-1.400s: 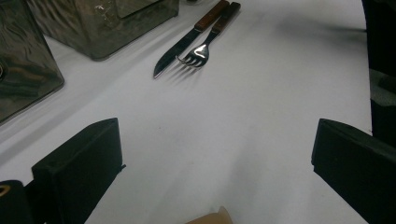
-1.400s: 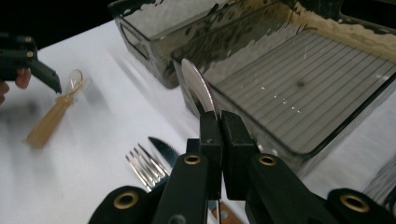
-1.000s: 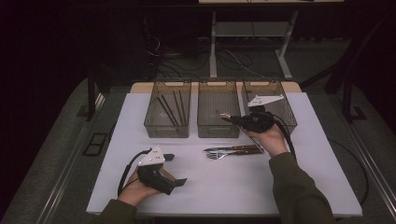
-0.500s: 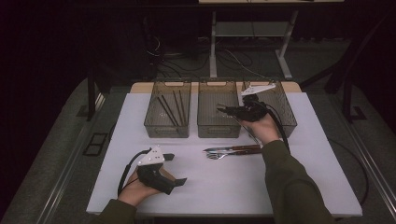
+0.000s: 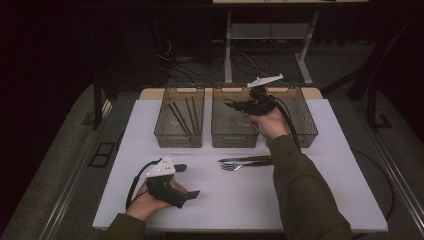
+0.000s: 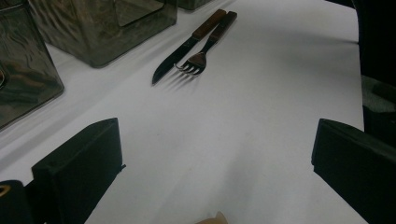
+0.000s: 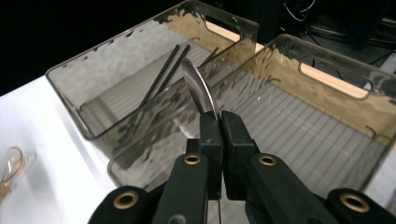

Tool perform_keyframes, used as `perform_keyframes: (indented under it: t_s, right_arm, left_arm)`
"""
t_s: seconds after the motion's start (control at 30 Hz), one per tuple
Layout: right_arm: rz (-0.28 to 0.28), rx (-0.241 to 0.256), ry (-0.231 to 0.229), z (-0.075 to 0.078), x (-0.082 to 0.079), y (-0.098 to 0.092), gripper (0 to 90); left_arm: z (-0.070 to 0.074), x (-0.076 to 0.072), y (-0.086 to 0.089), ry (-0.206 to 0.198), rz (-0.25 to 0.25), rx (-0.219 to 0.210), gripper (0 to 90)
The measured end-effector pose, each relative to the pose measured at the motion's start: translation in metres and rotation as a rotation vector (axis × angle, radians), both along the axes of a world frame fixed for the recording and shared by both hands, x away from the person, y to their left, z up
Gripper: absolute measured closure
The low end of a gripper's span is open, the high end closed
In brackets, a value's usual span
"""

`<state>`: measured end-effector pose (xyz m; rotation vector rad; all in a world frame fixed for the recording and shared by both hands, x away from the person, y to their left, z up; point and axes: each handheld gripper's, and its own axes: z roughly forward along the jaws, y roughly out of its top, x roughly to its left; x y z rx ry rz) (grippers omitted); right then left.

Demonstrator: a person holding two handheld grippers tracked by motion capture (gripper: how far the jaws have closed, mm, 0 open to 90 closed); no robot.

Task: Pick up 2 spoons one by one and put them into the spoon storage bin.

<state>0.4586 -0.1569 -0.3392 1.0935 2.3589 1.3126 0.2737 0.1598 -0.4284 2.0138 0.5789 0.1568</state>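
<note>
The right hand-held gripper (image 5: 236, 105) hangs above the middle bin (image 5: 234, 136), its jaws pinched tight on a curved metal utensil (image 7: 198, 86), most likely a spoon, gripped so that its gleaming end sticks out past the tips. Held there, with the utensil pointing over the bin's open mouth, it looks set to be dropped in. I take this for sorting cutlery by kind, since the left bin (image 5: 179, 134) already holds several dark chopsticks (image 5: 182, 115) and nothing else that I can make out. The right bin (image 5: 306, 131) stands just beside the middle one, partly hidden by the person's arm.

A knife (image 5: 246, 159) and a fork (image 5: 241, 167) with brown handles lie side by side on the bench (image 5: 320, 200), in front of the bins, apparently awaiting their turn. The left hand-held gripper (image 5: 186, 181) rests low on the bench near its front edge, well apart from the cutlery, with its jaws spread wide and nothing between them. It seems parked while the other one works.

The bench has a plain white top with a strip of pale wood showing behind the bins. Around it the room is dark, with grey floor, metal table legs and a tangle of cables (image 5: 250, 62) beyond.
</note>
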Motion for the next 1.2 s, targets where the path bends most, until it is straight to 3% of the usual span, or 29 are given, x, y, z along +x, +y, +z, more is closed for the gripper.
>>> perform_keyframes:
  t_s: [0.53,1.1,1.17,1.2]
  right_arm:
    - [-0.023,-0.004,0.008,-0.005,0.034,0.025,87.7]
    - [-0.035,-0.069,0.070,-0.037,0.040,0.030,87.2]
    - [-0.041,-0.083,0.082,-0.038,0.040,0.032,86.2]
    - [-0.042,-0.092,0.083,-0.038,0.040,0.031,79.5]
  left_arm:
    - [0.001,0.000,0.001,-0.004,-0.004,-0.012,0.9]
    - [0.001,-0.001,0.001,0.000,-0.007,-0.009,0.9]
    - [0.001,-0.001,0.001,0.001,-0.006,-0.008,0.9]
    - [0.001,-0.001,0.001,0.001,-0.006,-0.007,0.9]
